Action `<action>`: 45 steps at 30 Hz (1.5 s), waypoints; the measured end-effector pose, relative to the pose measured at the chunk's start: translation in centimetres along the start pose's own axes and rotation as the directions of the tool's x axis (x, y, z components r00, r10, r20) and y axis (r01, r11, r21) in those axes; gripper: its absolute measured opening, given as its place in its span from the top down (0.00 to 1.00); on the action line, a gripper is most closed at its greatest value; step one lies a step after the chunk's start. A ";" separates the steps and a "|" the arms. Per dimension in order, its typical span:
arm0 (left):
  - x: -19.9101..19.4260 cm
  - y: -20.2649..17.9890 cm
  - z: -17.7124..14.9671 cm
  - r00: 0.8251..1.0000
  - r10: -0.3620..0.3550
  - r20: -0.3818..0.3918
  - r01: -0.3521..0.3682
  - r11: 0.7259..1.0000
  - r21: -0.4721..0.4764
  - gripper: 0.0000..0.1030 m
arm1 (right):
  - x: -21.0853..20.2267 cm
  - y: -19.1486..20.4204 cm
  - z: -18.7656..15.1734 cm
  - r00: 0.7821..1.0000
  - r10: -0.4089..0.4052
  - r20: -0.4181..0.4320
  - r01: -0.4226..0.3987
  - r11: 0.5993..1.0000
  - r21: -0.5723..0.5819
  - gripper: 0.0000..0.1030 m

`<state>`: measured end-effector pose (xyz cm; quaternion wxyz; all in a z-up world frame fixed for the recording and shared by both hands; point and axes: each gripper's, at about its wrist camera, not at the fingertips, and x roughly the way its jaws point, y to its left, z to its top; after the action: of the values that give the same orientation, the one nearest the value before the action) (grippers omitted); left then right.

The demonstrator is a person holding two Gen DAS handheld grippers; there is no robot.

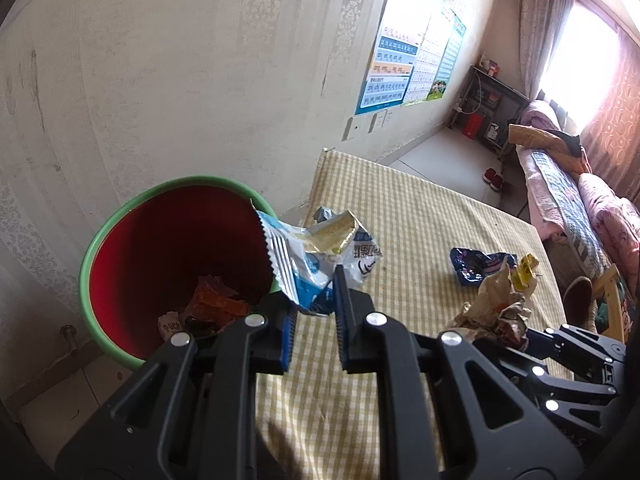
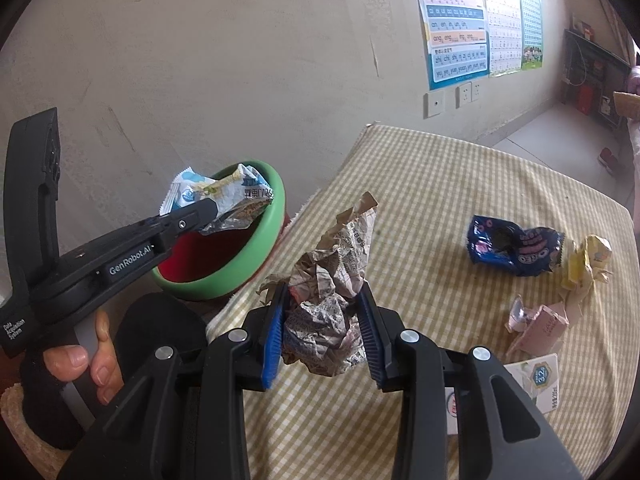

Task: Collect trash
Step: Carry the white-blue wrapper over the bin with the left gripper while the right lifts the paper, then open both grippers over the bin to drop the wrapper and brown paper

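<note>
1. While the left gripper (image 1: pixel 314 312) hangs at the green rim of the bin (image 1: pixel 120 216) in the left half of the left wrist view, its jaws are clenched on a blue and white wrapper (image 1: pixel 304 264), so the step in hand looks like dropping collected trash.
2. That wrapper sits partly over the red inside of the bin, where an orange wrapper (image 1: pixel 218 304) already lies at the bottom.
3. At lower centre of the right wrist view, the right gripper (image 2: pixel 322 320) has its jaws grasping a ball of crumpled paper (image 2: pixel 332 300) above the checked surface (image 2: pixel 440 184).
4. Next, I judge, the left jaws must pass fully over the bin mouth and release; the right load follows.
5. Left on the surface at right: a dark blue biscuit packet (image 2: pixel 516 250), yellow scraps (image 2: pixel 588 264) and a pink box (image 2: pixel 540 326).
</note>
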<state>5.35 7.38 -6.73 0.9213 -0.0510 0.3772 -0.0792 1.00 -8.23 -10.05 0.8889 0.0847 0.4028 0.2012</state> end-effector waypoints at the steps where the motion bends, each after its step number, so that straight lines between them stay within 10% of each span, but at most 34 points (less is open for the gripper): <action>1: 0.0 0.2 0.0 1.000 0.004 0.001 -0.004 1.000 -0.005 0.86 | 0.1 0.3 0.1 1.000 0.004 0.001 -0.004 1.000 -0.006 0.66; 31: 1.1 11.7 1.2 0.979 0.200 -0.031 -0.203 0.970 -0.135 0.85 | 8.2 7.7 7.4 0.982 0.184 -0.035 -0.187 0.978 -0.089 0.66; 37: 1.2 13.3 0.8 0.972 0.232 -0.036 -0.235 0.956 -0.177 0.51 | 9.9 9.1 8.7 0.973 0.229 -0.040 -0.232 0.968 -0.096 0.46; 45: 0.8 12.7 0.1 0.966 0.253 -0.046 -0.257 0.954 -0.151 0.48 | 8.4 6.9 7.5 0.978 0.206 -0.013 -0.207 0.977 -0.045 0.43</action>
<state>7.37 19.74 -9.11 0.9120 -0.0728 0.3977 0.0695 9.57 1.69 -8.68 0.8632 0.1045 0.3908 0.3020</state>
